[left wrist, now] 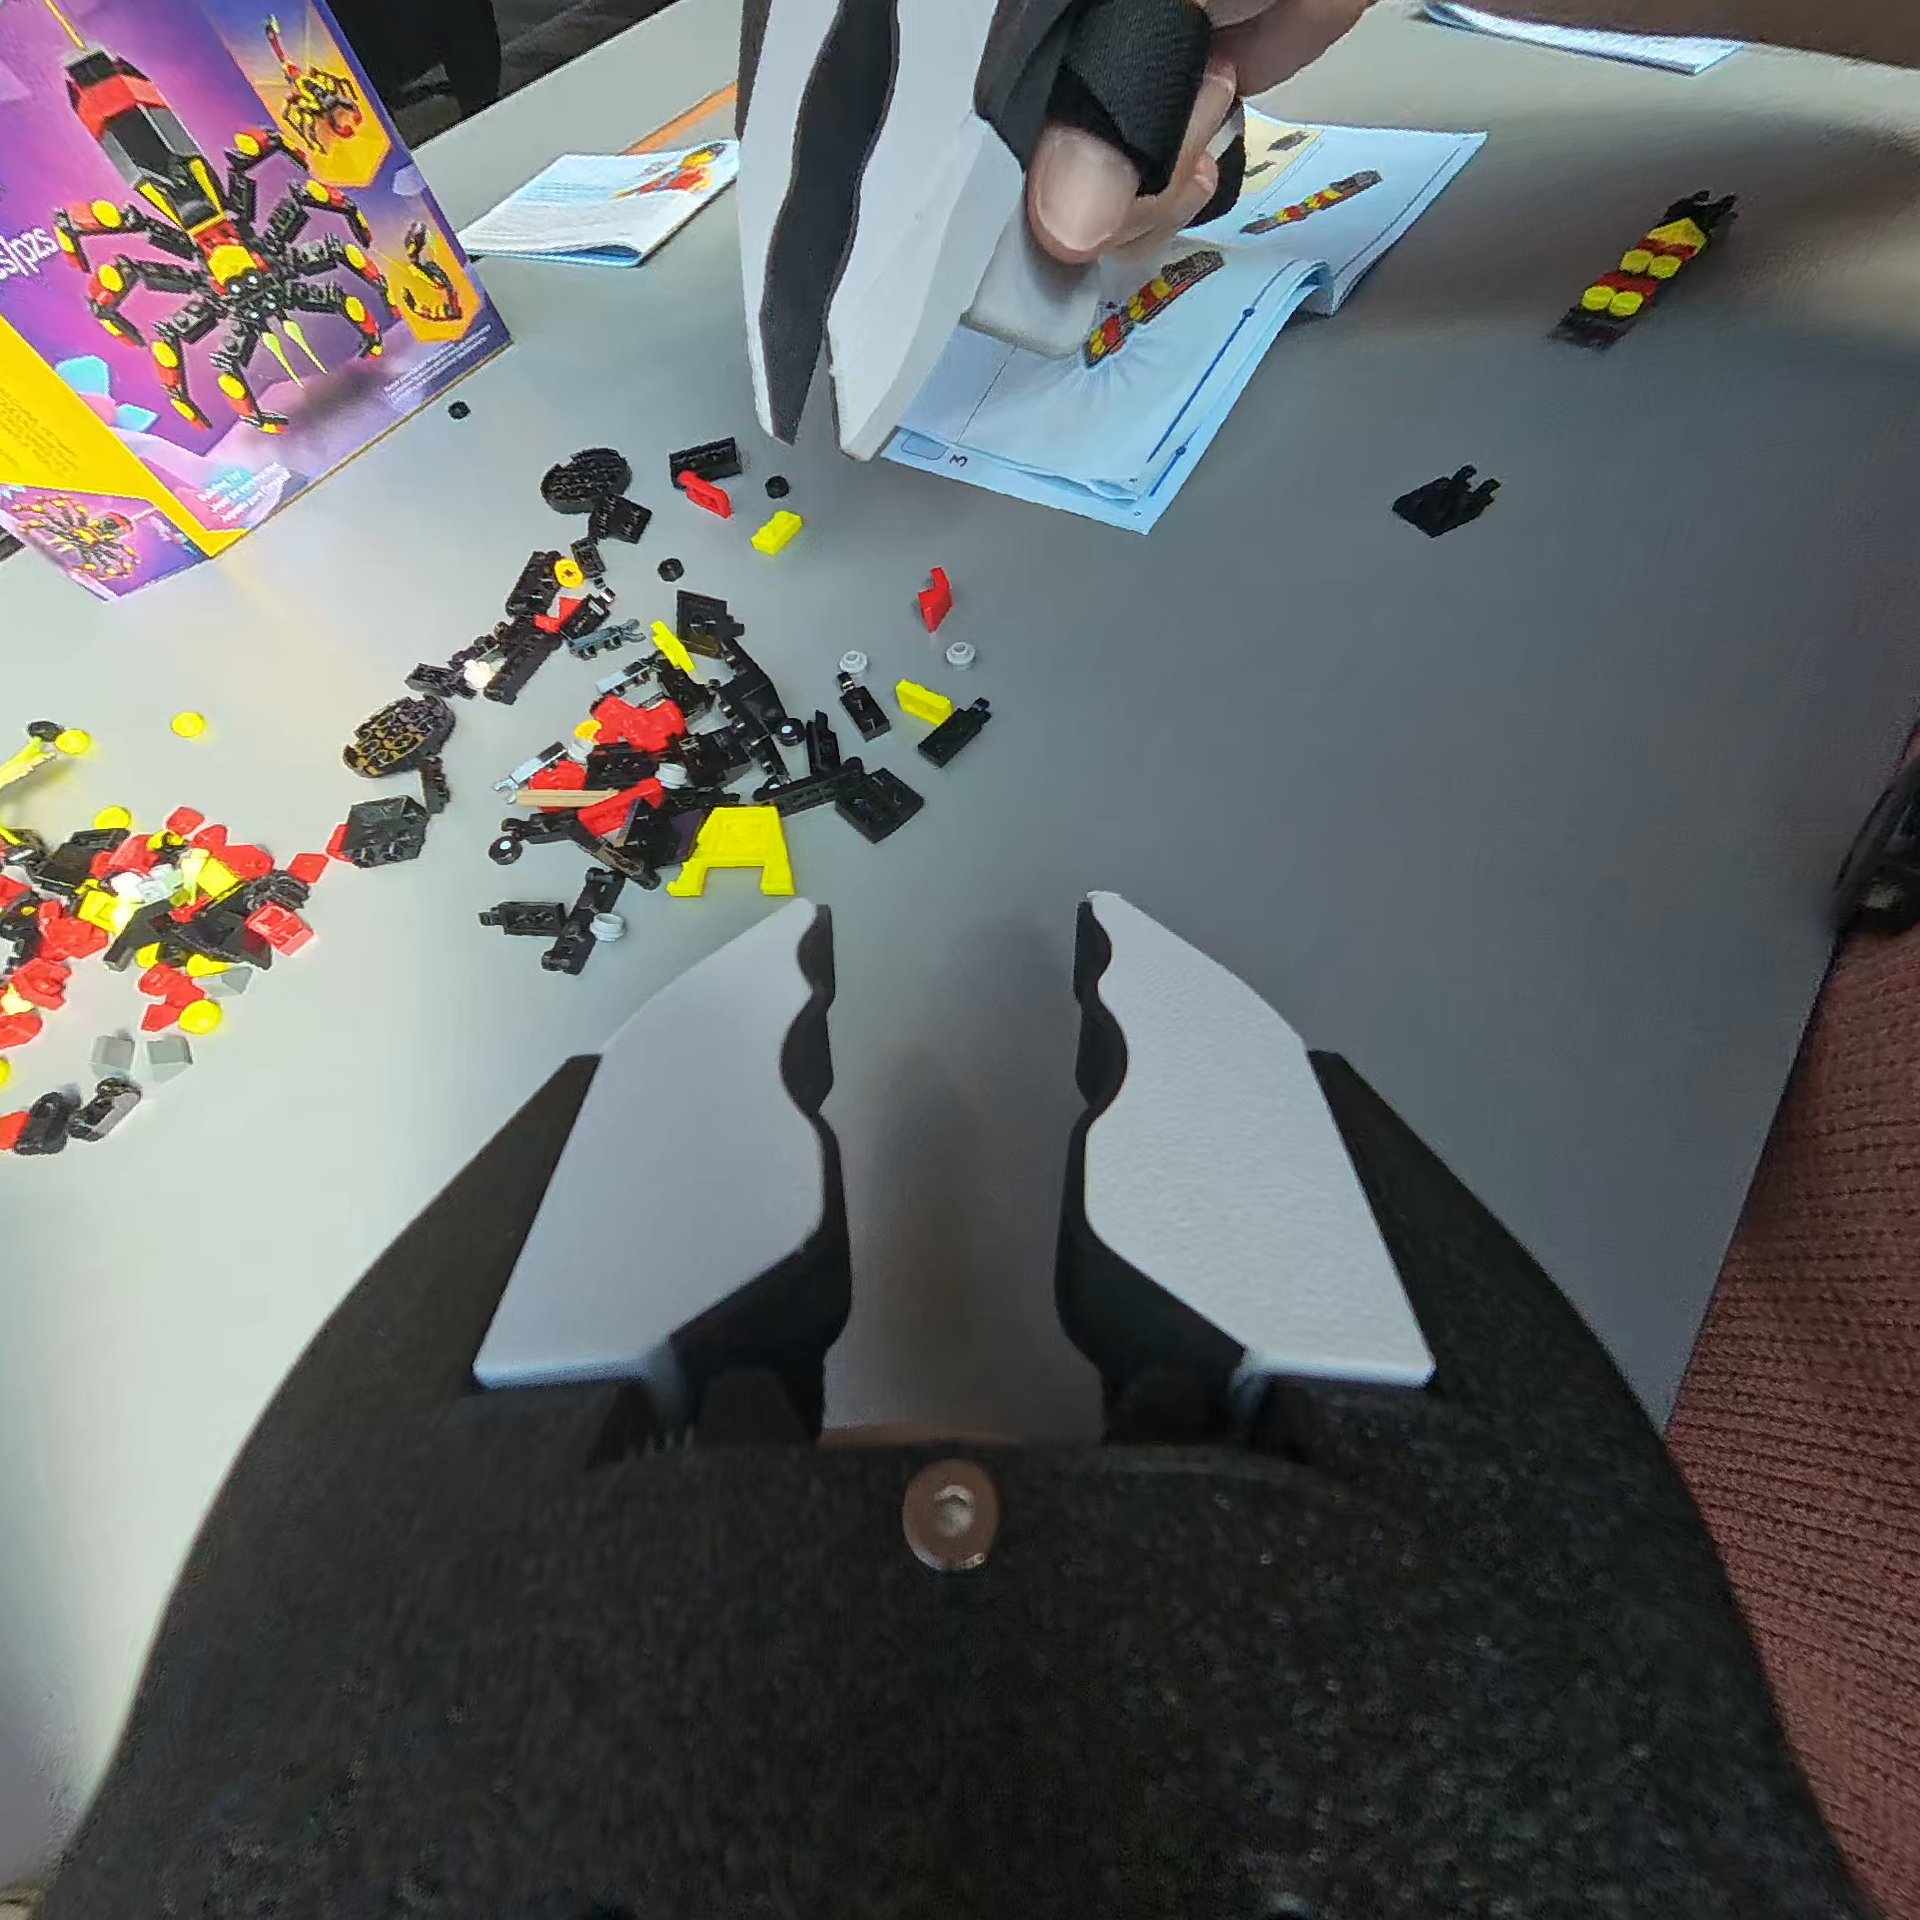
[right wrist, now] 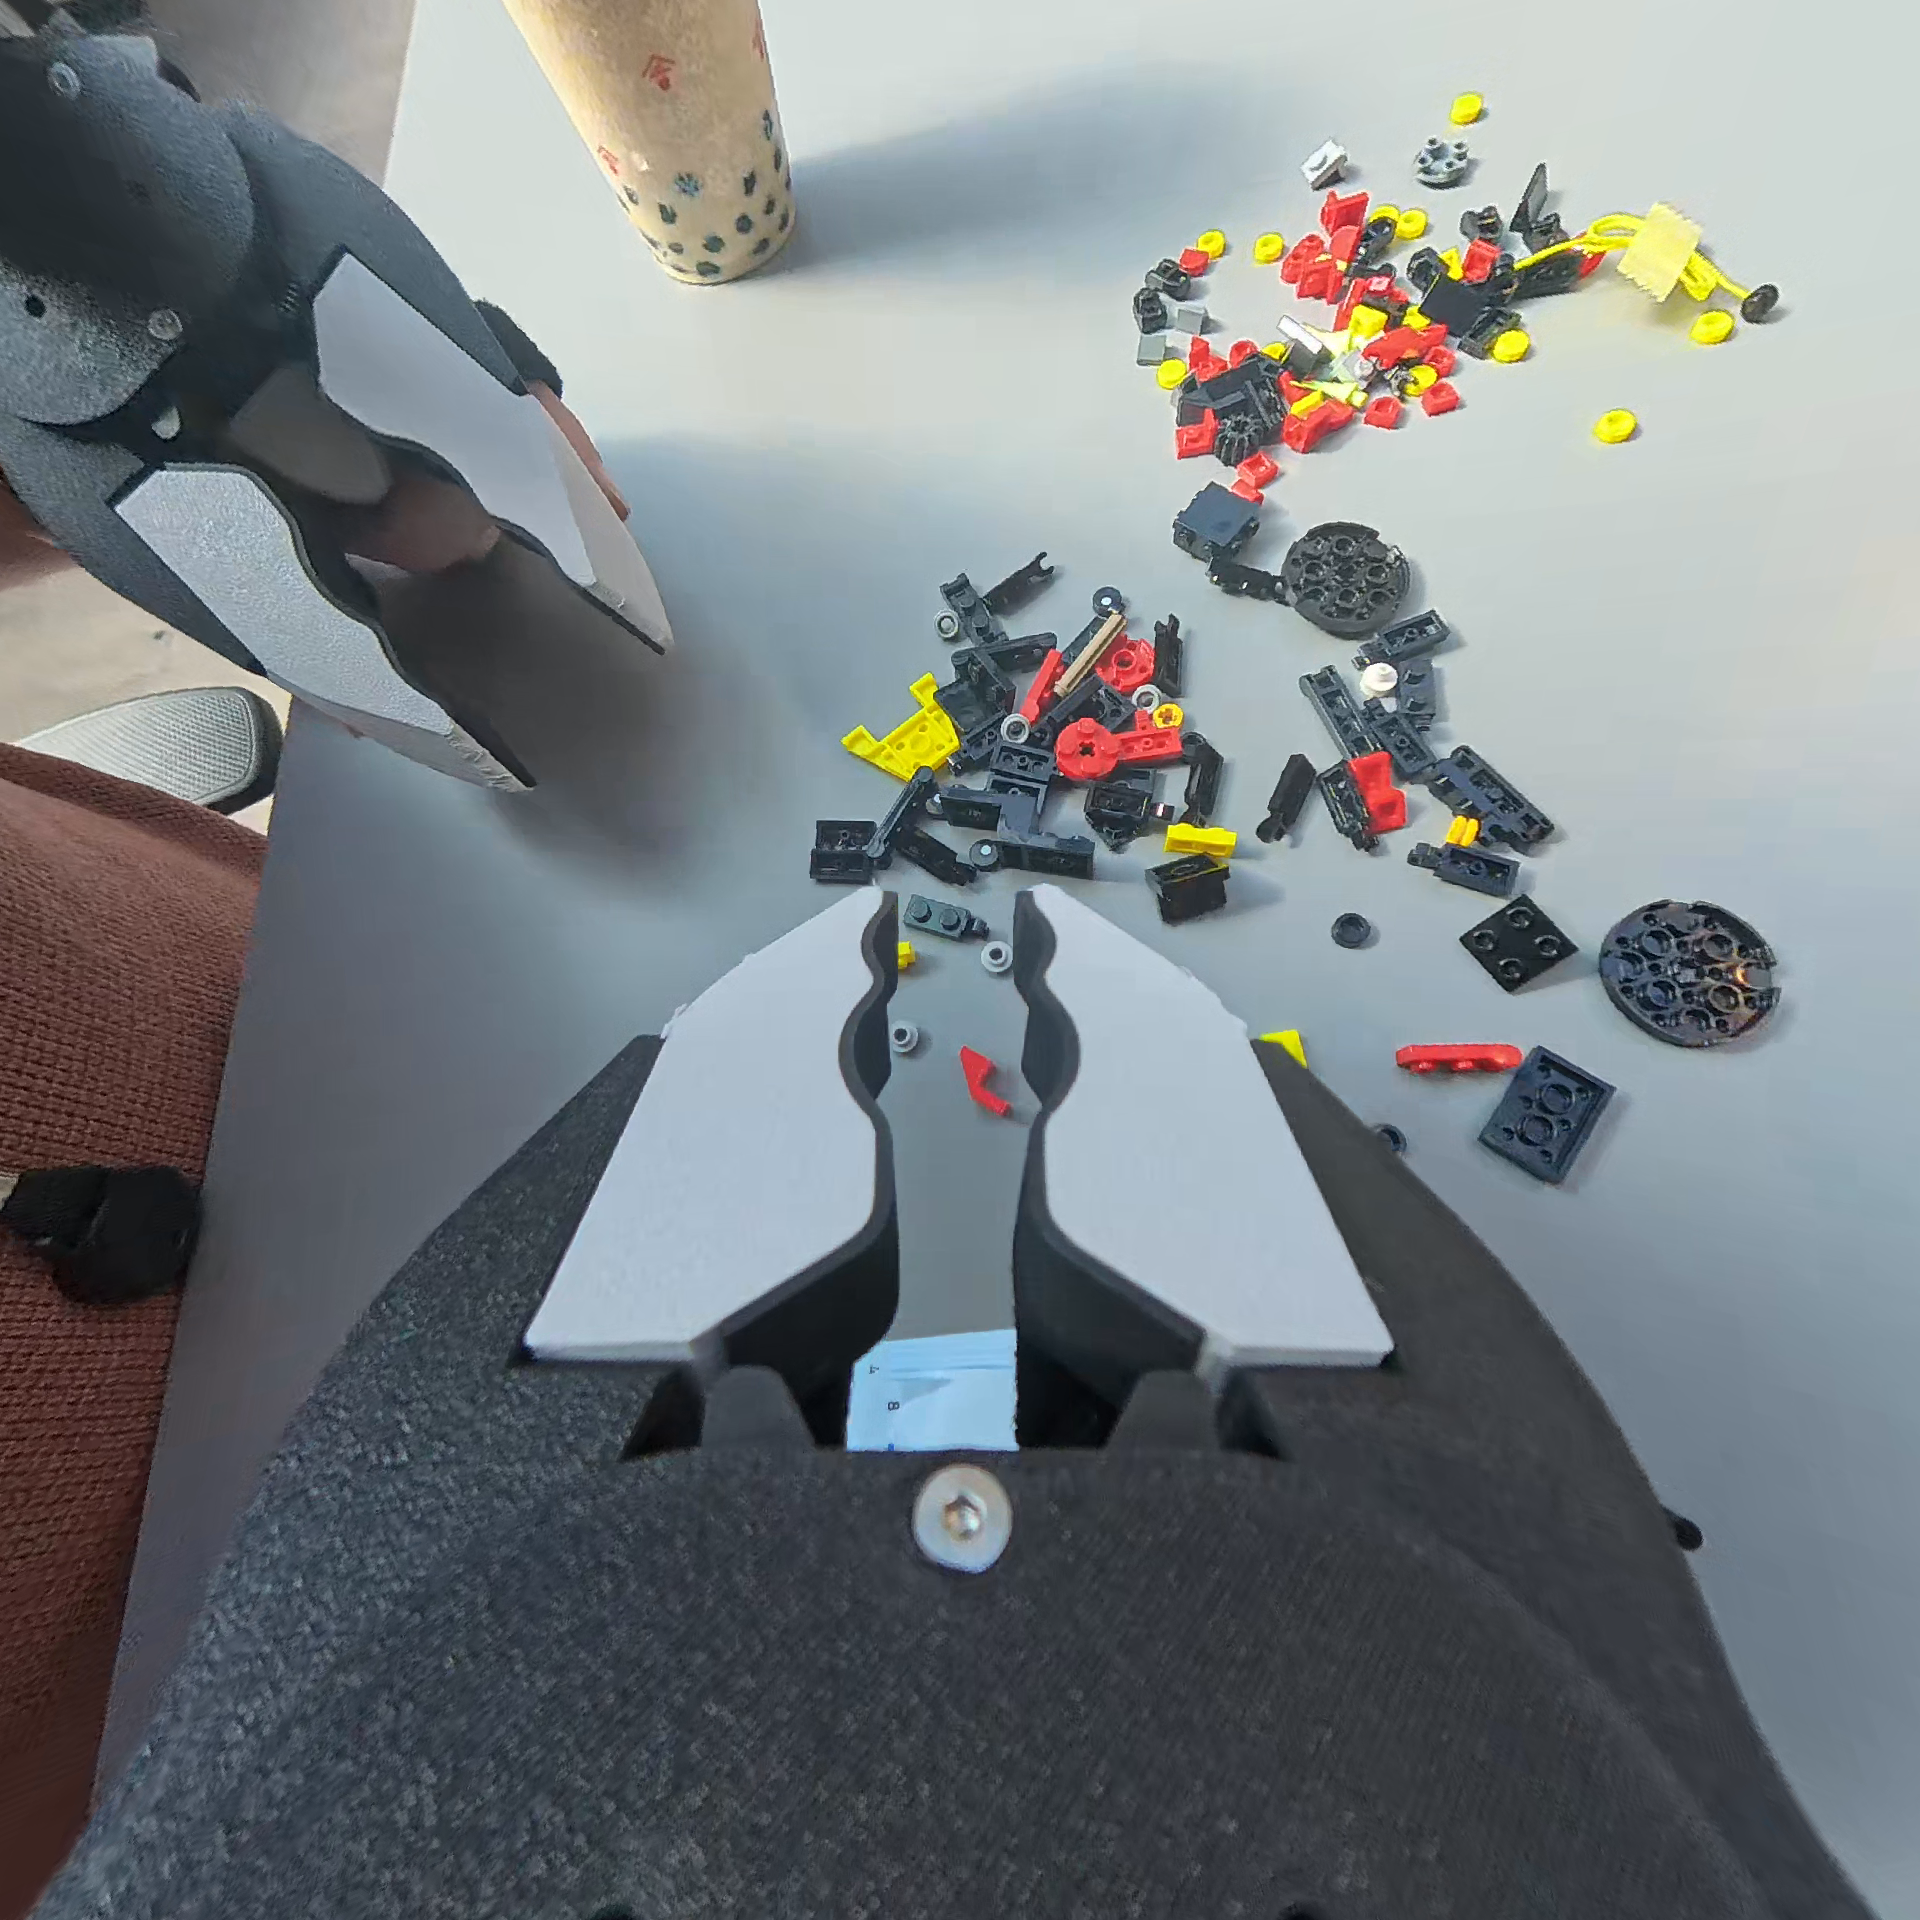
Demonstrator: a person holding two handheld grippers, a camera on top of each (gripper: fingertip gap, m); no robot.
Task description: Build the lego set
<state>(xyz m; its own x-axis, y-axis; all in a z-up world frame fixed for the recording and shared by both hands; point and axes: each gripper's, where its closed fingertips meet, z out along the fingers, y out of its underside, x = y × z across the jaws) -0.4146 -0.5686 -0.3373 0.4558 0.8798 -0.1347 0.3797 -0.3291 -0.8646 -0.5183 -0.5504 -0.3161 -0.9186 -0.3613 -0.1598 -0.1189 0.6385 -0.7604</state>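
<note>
I've one striped segment [left wrist: 1647,268] built (maybe more offscreen) — loose bricks [right wrist: 1049,748] remain; left hand-held gripper [left wrist: 954,925] and right hand-held gripper [right wrist: 956,914] gape empty.

Left gripper [left wrist: 951,914], right gripper [right wrist: 956,904]: were black speckled bodies, pale grey fingers with wavy black inner pads, one silver screw centred on each. Wore rust-brown knit sleeve [right wrist: 94,1039], black strap over hand [left wrist: 1132,187].

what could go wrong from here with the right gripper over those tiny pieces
The right gripper is open above a small red piece with grey studs close by, so closing may catch or flick a neighbour. The loose pile just ahead could get scattered by a low sweep. The cup near the table's edge could tip if bumped.
</note>
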